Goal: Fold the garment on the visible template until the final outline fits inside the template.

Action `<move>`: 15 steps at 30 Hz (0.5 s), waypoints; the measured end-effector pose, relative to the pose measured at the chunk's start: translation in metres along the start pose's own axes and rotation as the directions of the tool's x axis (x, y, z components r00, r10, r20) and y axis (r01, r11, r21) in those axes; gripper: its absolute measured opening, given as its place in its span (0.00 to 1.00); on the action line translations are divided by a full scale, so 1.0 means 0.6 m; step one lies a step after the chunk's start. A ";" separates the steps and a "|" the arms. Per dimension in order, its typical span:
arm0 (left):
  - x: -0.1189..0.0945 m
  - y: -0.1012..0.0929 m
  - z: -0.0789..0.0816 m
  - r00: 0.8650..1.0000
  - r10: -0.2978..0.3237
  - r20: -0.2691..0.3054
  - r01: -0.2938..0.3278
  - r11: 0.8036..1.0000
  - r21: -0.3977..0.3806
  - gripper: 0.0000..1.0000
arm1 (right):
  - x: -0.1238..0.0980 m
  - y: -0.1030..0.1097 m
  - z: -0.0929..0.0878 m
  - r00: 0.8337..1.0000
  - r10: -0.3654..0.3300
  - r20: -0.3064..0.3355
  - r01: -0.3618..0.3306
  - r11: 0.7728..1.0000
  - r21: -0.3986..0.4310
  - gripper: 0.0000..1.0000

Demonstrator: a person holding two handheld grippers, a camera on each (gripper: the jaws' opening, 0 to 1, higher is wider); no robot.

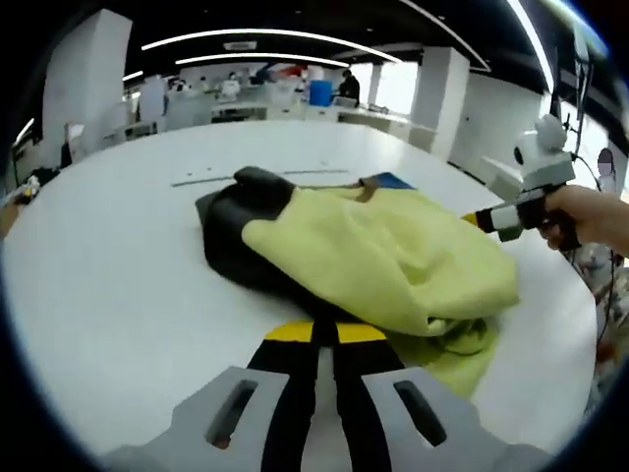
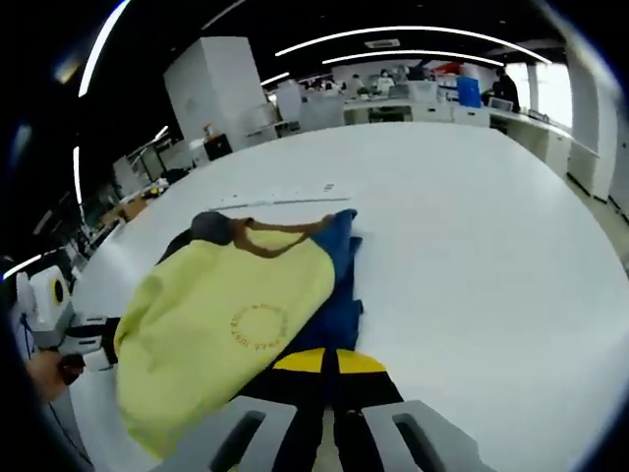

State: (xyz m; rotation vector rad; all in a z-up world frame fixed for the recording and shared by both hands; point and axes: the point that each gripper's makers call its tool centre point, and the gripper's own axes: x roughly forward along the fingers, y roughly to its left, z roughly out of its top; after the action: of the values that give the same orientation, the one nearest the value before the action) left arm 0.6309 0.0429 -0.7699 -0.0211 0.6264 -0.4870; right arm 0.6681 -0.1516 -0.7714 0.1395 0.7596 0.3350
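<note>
A broad white table (image 1: 118,285) bears a pale yellow cloth garment (image 1: 393,261) with a brown collar and a circular printed emblem (image 2: 257,325), lying partly folded over a dark rounded template pad (image 1: 231,236); a blue panel (image 2: 339,285) shows along the garment's edge in the right gripper view. The left gripper (image 1: 324,339), jaws drawn narrow together, meets the garment's near edge; whether it pinches cloth cannot be told. The right gripper (image 2: 329,369), jaws likewise close-set, touches the blue edge. A hand (image 1: 590,218) grasps the right gripper's handle.
</note>
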 end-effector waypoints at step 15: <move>-0.034 0.040 0.006 0.997 0.072 -0.016 -0.071 0.997 0.028 0.00 | -0.041 0.002 0.039 0.997 0.054 0.060 -0.054 0.999 -0.001 0.00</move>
State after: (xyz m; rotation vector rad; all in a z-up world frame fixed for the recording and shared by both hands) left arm 0.6288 0.0728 -0.7596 0.0312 0.6353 -0.4267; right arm 0.6674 -0.1592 -0.7381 0.1705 0.6975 0.3808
